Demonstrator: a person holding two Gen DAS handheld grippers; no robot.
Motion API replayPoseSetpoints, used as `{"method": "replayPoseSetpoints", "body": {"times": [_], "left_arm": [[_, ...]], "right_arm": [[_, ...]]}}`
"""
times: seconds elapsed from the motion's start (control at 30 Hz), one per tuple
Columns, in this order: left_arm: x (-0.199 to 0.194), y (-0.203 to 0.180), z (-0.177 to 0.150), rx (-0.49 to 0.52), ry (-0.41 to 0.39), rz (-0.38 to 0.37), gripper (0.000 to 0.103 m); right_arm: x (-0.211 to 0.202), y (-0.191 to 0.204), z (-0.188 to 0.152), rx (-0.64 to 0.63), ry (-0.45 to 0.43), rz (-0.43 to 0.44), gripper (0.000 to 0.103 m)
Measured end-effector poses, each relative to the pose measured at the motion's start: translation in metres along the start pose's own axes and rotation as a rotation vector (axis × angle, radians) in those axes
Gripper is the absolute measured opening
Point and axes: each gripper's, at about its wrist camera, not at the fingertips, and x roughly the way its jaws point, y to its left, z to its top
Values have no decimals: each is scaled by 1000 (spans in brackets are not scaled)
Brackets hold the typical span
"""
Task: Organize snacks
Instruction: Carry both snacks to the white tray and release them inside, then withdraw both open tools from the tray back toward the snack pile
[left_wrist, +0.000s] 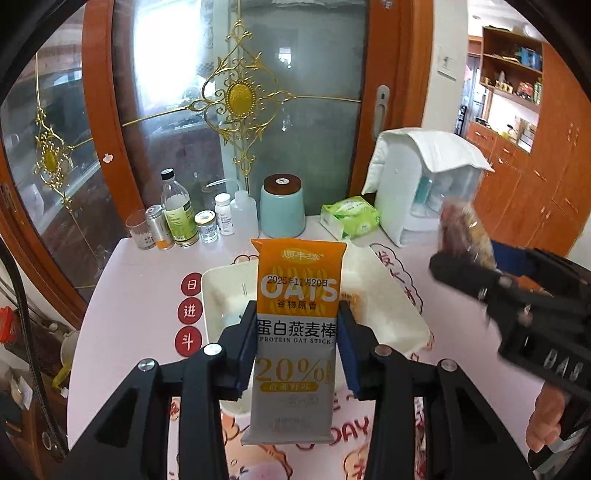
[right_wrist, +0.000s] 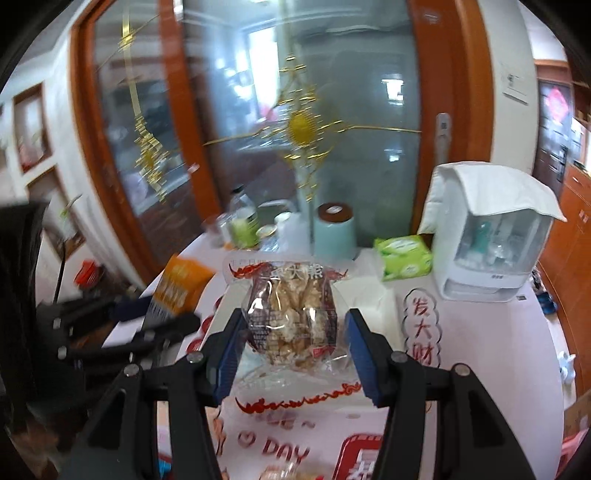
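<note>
My left gripper (left_wrist: 297, 343) is shut on an orange and white protein oat stick packet (left_wrist: 297, 332), held upright above a white rectangular tray (left_wrist: 391, 314) on the pink table. My right gripper (right_wrist: 293, 343) is shut on a clear packet of brown crispy snacks (right_wrist: 291, 325), held above the same tray (right_wrist: 373, 306). In the left wrist view the right gripper (left_wrist: 454, 266) is at the right with its snack packet (left_wrist: 465, 229), blurred. In the right wrist view the left gripper (right_wrist: 173, 314) is at the left with the oat packet (right_wrist: 181, 284).
At the table's back stand several bottles and jars (left_wrist: 177, 218), a teal canister (left_wrist: 282, 206), a green tissue pack (left_wrist: 351, 218) and a white appliance under a cloth (left_wrist: 428, 184). A glass door with gold ornament (left_wrist: 240, 96) is behind. The tablecloth (left_wrist: 140, 280) is printed.
</note>
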Motion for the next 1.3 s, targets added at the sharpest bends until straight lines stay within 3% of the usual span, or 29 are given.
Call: {"method": "replayPoseSetpoints", "body": {"times": [0.2,0.63,0.67,0.8,0.9,1.0,1.3], "left_arm": [[33,7,16,-38,19,9,39],[105,21,15,-97,142,44,40],[109,21,14,-94,151,49,43],[117,22,12,-91,156,114,79],[122,25,11,-89,173,148,92],[126,28,8,-102,196,122,92],[123,18,-1,-55,221,162,92]], "right_arm": [[28,-19,14,89,37,-10,55],[97,-26,-7,121,180,-42,59],[102,-27,-7,121,188,-47,59],[115,-29,-12,127,221,-73,64],[121,-39,-17,177,240,-73,65],[124,-46,-19,208,256,-67,66],[122,-46,-25,211,276,-75,66]]}}
